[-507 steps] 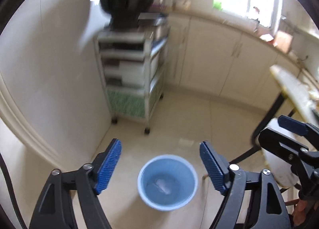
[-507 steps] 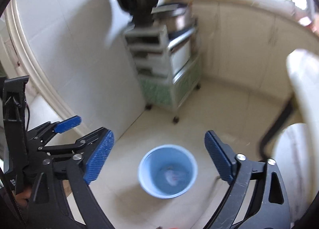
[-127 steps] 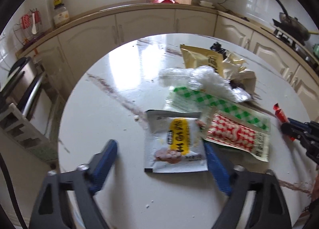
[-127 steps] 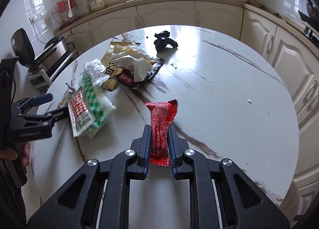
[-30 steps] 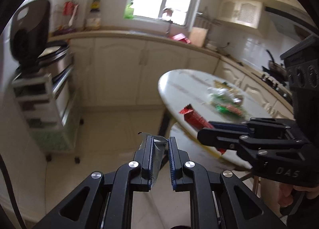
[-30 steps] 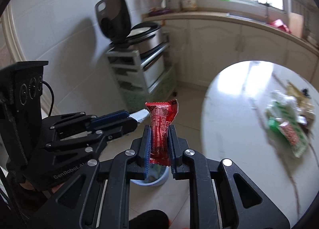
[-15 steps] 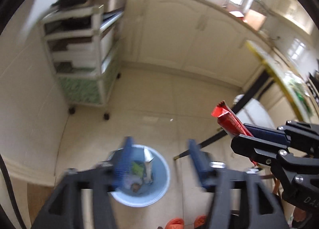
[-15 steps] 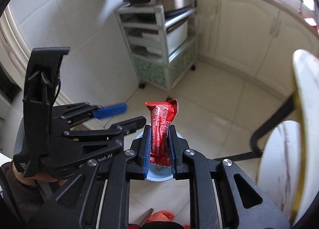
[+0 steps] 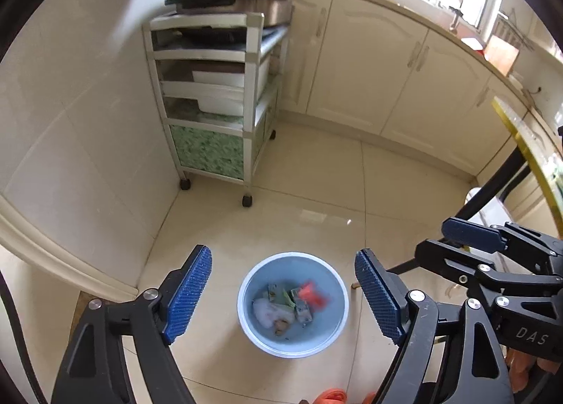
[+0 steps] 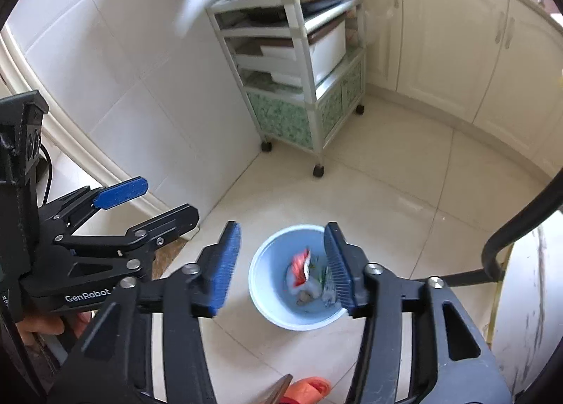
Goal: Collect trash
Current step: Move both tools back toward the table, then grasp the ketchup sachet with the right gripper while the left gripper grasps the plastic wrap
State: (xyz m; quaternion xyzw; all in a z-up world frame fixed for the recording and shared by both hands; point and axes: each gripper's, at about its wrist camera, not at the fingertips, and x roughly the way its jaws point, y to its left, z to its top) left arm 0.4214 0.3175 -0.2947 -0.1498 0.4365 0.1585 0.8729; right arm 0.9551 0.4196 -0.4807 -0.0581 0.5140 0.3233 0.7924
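Trash: red wrapper (image 10: pixel 301 265) lies blurred inside blue bin (image 9: pixel 246 284), atop other scraps. Your right gripper (image 10: pixel 283 265) jaws have just been opening, nothing between pads. Your left gripper (image 9: pixel 283 295) jaws have also just been opening, stand wide, empty. You hold both above bin, aimed downward, presumably so drops land inside. Rolling cart (image 9: pixel 218 94) stands beyond, against wall.

Left tongs (image 9: pixel 283 298) point steeply downward, jaws spread wide, nothing between the pads; they have just been opening. Right tongs (image 10: pixel 283 265) point steeply downward beside them, jaws parted and just opened, pads gripping nothing.
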